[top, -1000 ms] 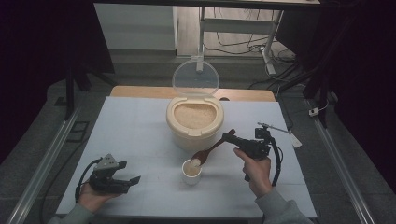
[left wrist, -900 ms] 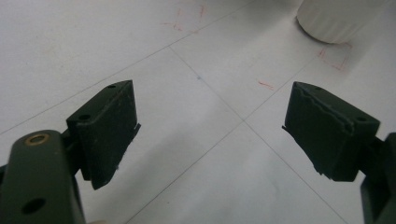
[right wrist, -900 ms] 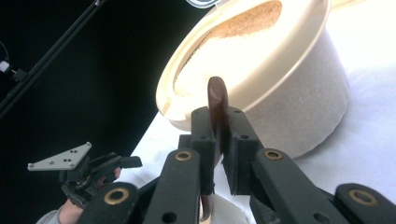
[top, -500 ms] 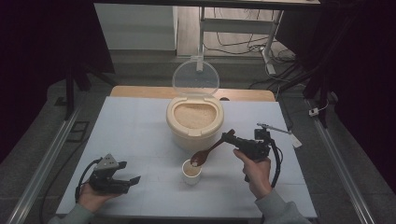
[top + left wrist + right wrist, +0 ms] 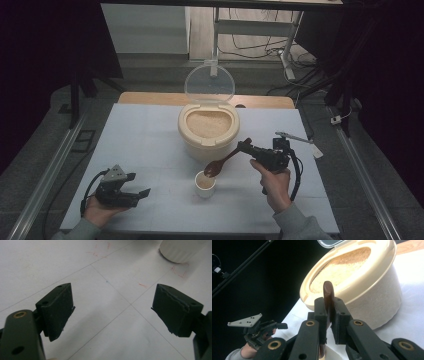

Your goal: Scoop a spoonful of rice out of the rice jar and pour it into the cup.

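Right tool [image 5: 246,146] — jaws clamped on the wooden spoon [image 5: 223,161], bowl at the cup [image 5: 205,184] rim; rice container [image 5: 208,131] at 12 o'clock. Left tool [image 5: 142,192] — jaws wide apart, empty, low over the tabletop [image 5: 145,140] at 8 o'clock.
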The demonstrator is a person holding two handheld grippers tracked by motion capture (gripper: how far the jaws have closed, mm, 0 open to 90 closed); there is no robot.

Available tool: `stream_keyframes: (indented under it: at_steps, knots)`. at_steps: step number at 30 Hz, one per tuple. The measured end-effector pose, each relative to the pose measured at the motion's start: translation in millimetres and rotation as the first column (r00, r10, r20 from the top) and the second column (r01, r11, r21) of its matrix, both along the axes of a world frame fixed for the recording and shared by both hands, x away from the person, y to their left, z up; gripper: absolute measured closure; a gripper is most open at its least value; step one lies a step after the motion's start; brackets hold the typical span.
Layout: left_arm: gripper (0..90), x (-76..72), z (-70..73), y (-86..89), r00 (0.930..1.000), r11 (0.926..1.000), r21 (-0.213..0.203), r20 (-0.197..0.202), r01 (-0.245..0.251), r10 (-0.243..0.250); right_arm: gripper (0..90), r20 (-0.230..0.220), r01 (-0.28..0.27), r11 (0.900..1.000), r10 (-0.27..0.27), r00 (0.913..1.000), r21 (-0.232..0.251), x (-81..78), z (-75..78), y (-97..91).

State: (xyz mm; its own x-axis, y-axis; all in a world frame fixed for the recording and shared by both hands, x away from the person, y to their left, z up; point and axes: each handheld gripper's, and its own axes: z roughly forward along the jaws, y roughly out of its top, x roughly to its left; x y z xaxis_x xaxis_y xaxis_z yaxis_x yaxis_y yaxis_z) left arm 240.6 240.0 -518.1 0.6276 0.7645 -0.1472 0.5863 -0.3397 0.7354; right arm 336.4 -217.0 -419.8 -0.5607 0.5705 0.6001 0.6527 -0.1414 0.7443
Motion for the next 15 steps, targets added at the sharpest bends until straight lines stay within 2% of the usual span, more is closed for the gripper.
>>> stream_keyframes:
  at_steps: [4, 9, 12, 15]
  knots:
    - [16.8, 0.4, 0.0, -0.2, 1.0, 1.0, 0.002, -0.001, -0.001, 0.001, 83.4, 0.052, -0.025, 0.9992, 0.027, 0.9983, -0.029, -4.1, 4.6, 3.2]
    - [16.8, 0.0, 0.3, -0.3, 1.0, 1.0, 0.003, 0.001, 0.0, 0.0, 83.4, 0.136, -0.051, 0.9953, 0.062, 0.9887, -0.083, -10.1, 14.2, 9.6]
    - [16.8, 0.4, 0.3, 0.1, 1.0, 1.0, 0.001, 0.0, -0.002, 0.002, 83.4, 0.151, -0.057, 0.9947, 0.069, 0.9862, -0.086, -11.2, 16.8, 11.4]
    - [16.8, 0.5, 0.2, 0.2, 1.0, 1.0, 0.0, 0.0, -0.001, 0.001, 83.4, 0.144, -0.059, 0.9954, 0.069, 0.9872, -0.075, -10.3, 15.6, 11.0]
